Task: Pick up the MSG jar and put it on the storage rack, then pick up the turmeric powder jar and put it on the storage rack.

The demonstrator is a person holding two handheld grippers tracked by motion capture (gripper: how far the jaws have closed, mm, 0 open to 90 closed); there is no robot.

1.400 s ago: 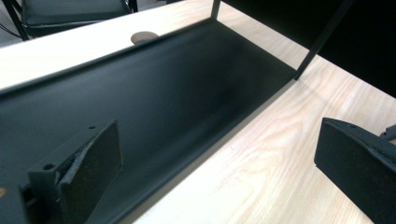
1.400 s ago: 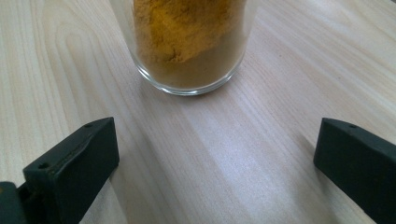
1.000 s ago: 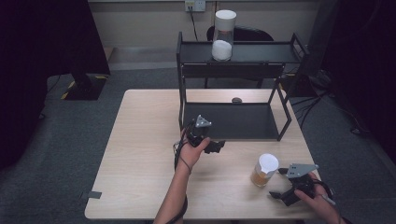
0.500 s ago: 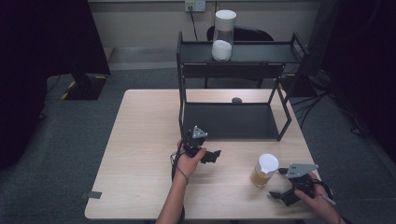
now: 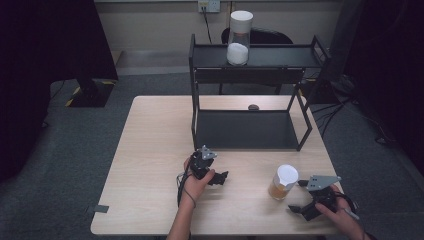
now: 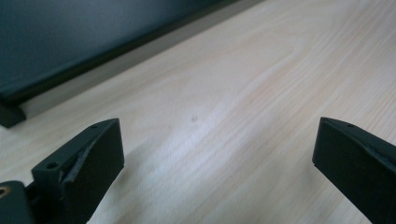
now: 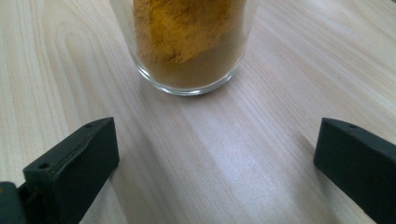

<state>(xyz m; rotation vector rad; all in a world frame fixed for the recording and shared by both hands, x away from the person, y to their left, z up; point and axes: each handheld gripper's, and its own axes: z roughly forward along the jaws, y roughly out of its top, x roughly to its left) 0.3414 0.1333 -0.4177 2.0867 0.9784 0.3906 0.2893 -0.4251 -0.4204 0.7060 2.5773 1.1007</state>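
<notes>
A: Grippers first, left to right; our left gripper (image 5: pixel 221 177) sits low over bare table (image 5: pixel 150 150), jaws wide, holding nothing; probably just parked.

B: Then the jar (image 5: pixel 283 182) of orange powder stands just ahead of our right gripper (image 5: pixel 296 209); its jaws gape too, lined up on the glass, likely for a grab.

1. We see a light wooden table (image 5: pixel 150 150).
2. On it stand a black two-tier rack (image 5: pixel 250 130) and a white-lidded jar of orange powder (image 5: pixel 284 182).
3. A small dark object (image 5: pixel 253 106) lies behind the rack.
</notes>
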